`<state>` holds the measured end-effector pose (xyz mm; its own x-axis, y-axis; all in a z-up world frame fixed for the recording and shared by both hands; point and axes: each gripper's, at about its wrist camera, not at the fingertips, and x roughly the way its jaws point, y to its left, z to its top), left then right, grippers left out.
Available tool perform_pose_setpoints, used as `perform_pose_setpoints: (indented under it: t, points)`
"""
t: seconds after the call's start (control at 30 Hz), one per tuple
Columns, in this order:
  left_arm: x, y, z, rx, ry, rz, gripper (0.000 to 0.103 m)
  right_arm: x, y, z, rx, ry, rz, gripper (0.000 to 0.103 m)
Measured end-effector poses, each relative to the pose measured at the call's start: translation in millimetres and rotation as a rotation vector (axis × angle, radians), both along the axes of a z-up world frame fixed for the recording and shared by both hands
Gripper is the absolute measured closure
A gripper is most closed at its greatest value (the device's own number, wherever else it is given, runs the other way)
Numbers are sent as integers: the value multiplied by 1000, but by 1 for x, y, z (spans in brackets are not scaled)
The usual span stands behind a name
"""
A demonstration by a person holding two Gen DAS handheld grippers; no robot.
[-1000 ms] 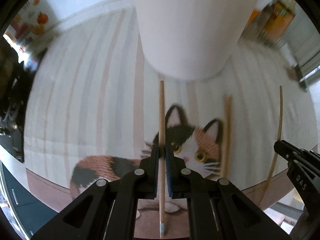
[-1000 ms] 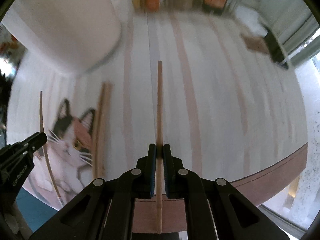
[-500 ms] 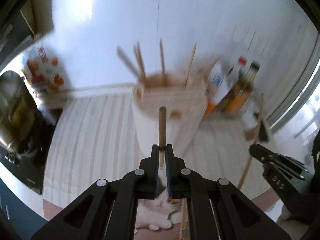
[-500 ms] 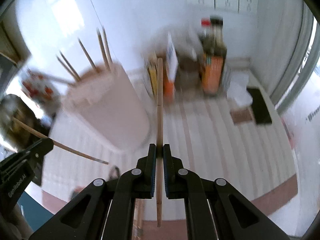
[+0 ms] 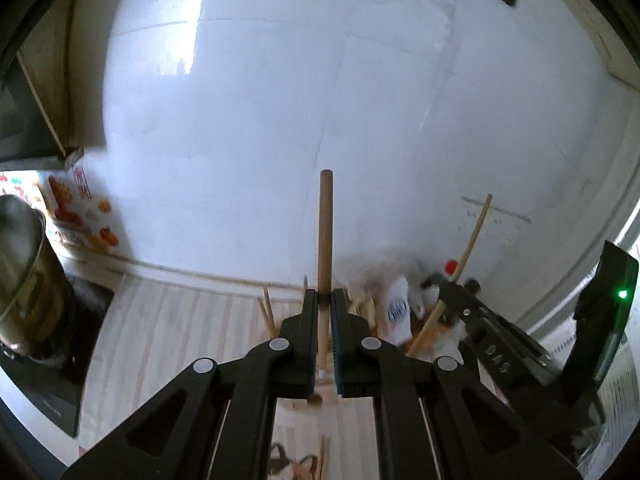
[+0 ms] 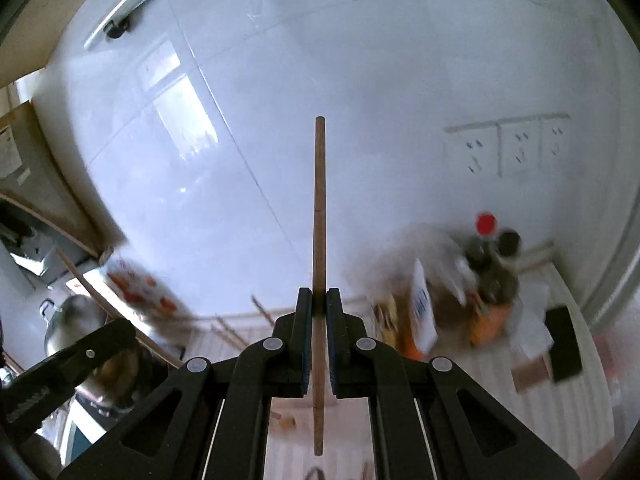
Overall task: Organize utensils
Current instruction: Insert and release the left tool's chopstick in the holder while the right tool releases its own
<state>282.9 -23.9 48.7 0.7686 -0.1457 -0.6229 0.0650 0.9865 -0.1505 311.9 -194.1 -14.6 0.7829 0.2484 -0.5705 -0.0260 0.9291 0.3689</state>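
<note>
My left gripper (image 5: 324, 300) is shut on a wooden chopstick (image 5: 325, 232) that points up against the white wall. My right gripper (image 6: 319, 300) is shut on another wooden chopstick (image 6: 319, 200), also pointing up. In the left wrist view the right gripper (image 5: 460, 304) shows at right with its chopstick (image 5: 468, 248) slanting up. In the right wrist view the left gripper (image 6: 80, 360) shows at lower left with its chopstick (image 6: 100, 296). Chopstick tips (image 5: 266, 312) of the holder poke up just behind my left fingers; the holder itself is hidden.
Bottles and cartons (image 6: 460, 292) stand blurred at the back right by the wall. A steel pot (image 5: 20, 272) sits on a black cooktop (image 5: 48, 376) at left. The striped mat (image 5: 180, 328) with a cat picture (image 5: 292, 464) and more chopsticks (image 5: 324, 456) lies below.
Both grippers have tilted up and risen with their chopsticks, from facing the mat to facing the wall. The white holder has dropped out of sight below the fingers.
</note>
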Motion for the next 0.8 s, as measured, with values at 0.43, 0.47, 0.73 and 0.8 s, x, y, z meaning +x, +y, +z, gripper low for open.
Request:
perform_pose_setpoints:
  t: [0.43, 0.47, 0.73, 0.8]
  points:
    - [77, 0, -42, 71, 127, 10, 99, 96, 37, -42, -20, -33, -4, 96]
    - [80, 2, -47, 67, 140, 7, 99, 97, 41, -48, -28, -33, -1, 96]
    - [62, 16, -40, 72, 131, 66, 79, 91, 41, -65, -28, 32, 91, 94]
    - [55, 22, -33, 94, 105, 97, 33, 83, 37, -60, -19, 38, 102, 85]
